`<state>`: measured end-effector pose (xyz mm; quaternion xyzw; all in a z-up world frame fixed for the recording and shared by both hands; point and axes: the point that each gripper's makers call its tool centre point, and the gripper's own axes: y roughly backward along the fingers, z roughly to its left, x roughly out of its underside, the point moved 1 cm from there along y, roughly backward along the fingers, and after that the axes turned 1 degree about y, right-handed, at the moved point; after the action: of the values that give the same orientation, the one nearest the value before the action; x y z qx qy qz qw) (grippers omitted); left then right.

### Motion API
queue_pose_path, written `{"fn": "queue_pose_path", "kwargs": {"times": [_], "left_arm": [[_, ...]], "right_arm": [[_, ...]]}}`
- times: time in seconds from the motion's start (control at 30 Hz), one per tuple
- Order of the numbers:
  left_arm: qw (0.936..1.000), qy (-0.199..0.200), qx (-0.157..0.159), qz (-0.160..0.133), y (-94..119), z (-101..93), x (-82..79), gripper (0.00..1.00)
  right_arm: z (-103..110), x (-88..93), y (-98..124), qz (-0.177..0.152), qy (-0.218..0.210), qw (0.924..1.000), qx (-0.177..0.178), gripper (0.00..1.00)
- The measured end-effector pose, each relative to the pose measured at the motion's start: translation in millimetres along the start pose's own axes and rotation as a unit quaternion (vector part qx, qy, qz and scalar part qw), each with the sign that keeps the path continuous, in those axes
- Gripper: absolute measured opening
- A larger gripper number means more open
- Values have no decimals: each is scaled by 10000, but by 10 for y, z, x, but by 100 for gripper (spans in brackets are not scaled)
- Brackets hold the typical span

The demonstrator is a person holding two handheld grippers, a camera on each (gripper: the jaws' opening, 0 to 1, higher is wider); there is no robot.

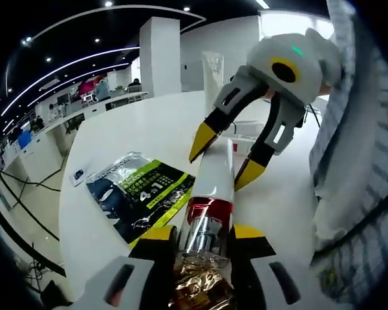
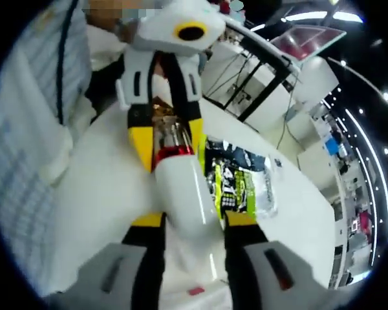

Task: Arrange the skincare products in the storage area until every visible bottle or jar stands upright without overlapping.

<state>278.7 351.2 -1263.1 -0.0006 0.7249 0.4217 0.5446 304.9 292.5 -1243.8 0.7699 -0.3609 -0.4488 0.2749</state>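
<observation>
The white bottle [image 1: 213,177] hangs lengthwise above the desk [image 1: 116,135], its metallic end clamped in the left claw [image 1: 204,236], white body between the right claw [image 2: 193,223], which should firm its hold before the left releases.

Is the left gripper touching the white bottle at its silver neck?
Touching. In the left gripper view, the left gripper has its yellow-tipped jaws pressed on both sides of the white bottle, at its silver neck, with no gap.
</observation>
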Motion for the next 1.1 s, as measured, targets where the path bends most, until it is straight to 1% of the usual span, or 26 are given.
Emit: {"fn": "queue_pose_path", "kwargs": {"times": [0.13,0.23,0.27,0.3,0.33,0.37,0.4,0.43,0.53,0.63,0.67,0.77,0.8,0.87,0.93,1.03,1.07,1.1], "left_arm": [[10000,-24,25,52,-9,-5,-14,31],[9997,4,63,215,-18,0,-33,30],[9994,114,111,300,-16,-11,-40,29],[9990,292,174,307,-12,-32,-53,29],[9982,515,248,207,2,-40,-115,29],[9971,682,325,70,18,-47,-183,29],[9969,716,335,38,26,-46,-199,29],[9974,655,311,31,55,-23,-229,29],[9973,662,309,33,76,-27,-268,28],[9956,886,304,-92,138,-27,-390,28],[9952,923,305,-111,145,-29,-405,28],[9922,1174,306,-282,206,-28,-540,28],[9912,1245,305,-328,235,-15,-577,28],[9910,1255,295,-345,252,-12,-598,28],[9908,1251,245,-459,294,-10,-663,28],[9898,1277,209,-596,329,-1,-716,28],[9872,1392,200,-752,354,19,-759,28],[9868,1412,199,-767,356,21,-763,28]], "right_arm": [[-14,3,12,-14,-71,9999,85,34],[-23,10,18,-36,-189,9996,183,35],[-37,5,24,-90,-349,9989,290,36],[-48,11,28,-96,-410,9985,350,37],[-69,19,35,-128,-557,9972,487,38],[-93,38,40,-133,-613,9961,624,38],[-97,41,41,-138,-584,9961,644,38],[-104,39,47,-189,-573,9955,733,39],[-131,35,46,-220,-524,9939,949,39],[-176,42,63,-187,-535,9902,1277,38],[-188,46,67,-179,-533,9890,1365,38],[-231,43,93,-187,-685,9843,1616,37],[-237,35,100,-192,-706,9839,1628,37],[-262,8,132,-258,-914,9821,1624,36],[-272,-11,154,-344,-1099,9805,1590,36],[-279,-28,179,-457,-1299,9783,1547,35],[-281,-32,190,-491,-1364,9775,1530,35],[-282,-33,199,-509,-1412,9770,1513,35]]}}
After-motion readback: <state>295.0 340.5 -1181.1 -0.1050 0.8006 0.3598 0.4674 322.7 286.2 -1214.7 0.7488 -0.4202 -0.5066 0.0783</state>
